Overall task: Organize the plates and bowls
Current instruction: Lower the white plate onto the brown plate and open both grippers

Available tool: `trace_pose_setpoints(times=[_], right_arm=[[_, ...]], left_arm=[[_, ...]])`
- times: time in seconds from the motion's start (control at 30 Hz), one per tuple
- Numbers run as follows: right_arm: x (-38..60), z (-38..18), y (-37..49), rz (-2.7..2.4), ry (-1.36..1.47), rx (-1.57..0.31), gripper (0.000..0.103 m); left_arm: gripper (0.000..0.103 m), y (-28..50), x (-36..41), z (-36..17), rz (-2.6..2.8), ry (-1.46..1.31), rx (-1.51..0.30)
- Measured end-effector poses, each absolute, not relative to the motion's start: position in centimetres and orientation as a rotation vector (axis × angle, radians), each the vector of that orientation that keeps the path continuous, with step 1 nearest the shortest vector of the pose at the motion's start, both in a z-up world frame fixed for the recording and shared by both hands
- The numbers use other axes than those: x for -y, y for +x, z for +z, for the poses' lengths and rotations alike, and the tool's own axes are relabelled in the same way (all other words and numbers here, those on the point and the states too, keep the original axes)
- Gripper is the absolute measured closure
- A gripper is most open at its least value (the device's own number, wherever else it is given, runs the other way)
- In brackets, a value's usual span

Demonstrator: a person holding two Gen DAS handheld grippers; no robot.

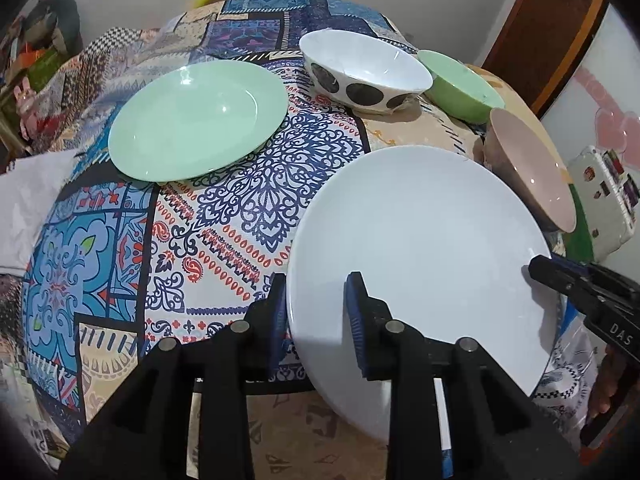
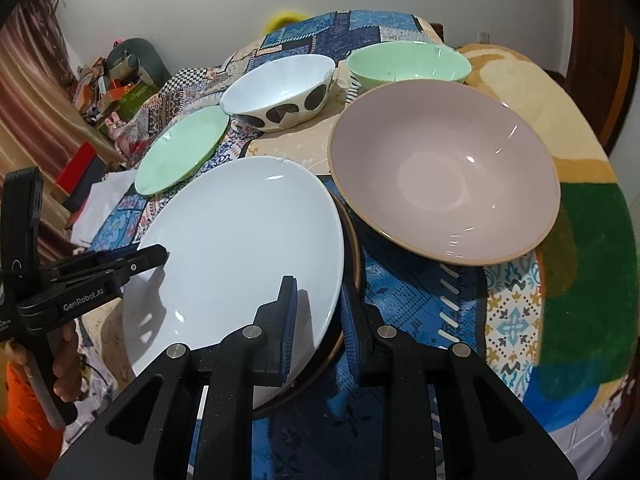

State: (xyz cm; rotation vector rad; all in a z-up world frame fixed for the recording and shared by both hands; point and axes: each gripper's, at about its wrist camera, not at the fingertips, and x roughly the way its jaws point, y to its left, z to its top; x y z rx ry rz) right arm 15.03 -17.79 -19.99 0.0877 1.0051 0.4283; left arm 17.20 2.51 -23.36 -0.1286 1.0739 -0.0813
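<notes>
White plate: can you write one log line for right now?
white plate | rim between fingers of left gripper and right gripper | pink bowl beside it

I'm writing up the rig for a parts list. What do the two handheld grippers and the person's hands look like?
Both the left gripper and the right gripper are matte black plastic with triangular cut-outs, silver round pins and ribbed blue pads on the fingers. The left one's side reads "GenRobot.AI"; the right one's shows "DAS". Bare fingers grip each handle, with orange fabric near the left.
</notes>
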Motion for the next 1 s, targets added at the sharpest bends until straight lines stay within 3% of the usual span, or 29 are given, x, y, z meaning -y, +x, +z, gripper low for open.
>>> trace_pose_setpoints(times=[0.2, 0.43, 0.6, 0.77, 0.9, 0.93, 1.0], right_arm=[[18.6, -20.1, 14.9, 0.408, 0.072, -0.995, 0.08], [17.9, -18.9, 14.7, 0.403, 0.041, -0.972, 0.08], [16.7, -17.4, 14.8, 0.426, 0.026, -0.924, 0.076], [14.6, -15.9, 15.7, 0.46, 0.006, -0.872, 0.06], [12.3, -15.4, 17.2, 0.499, -0.008, -0.856, 0.046], [11.8, -15.4, 17.5, 0.505, -0.012, -0.852, 0.039], [10.4, -15.4, 18.2, 0.521, -0.036, -0.843, 0.036]], left_arm=[[0.074, 17.0, -2.2, -23.4, -0.089, -0.115, -1.078], [0.051, 15.5, -3.3, -21.4, -0.049, -0.087, -1.005], [0.045, 14.9, -4.9, -19.1, -0.023, -0.079, -0.943], [0.031, 14.8, -7.0, -16.3, 0.0, -0.069, -0.854], [0.009, 15.5, -9.3, -14.7, 0.057, -0.055, -0.789], [0.006, 15.8, -10.0, -14.5, 0.079, -0.049, -0.775], [0.005, 16.4, -11.1, -14.4, 0.103, -0.036, -0.765]])
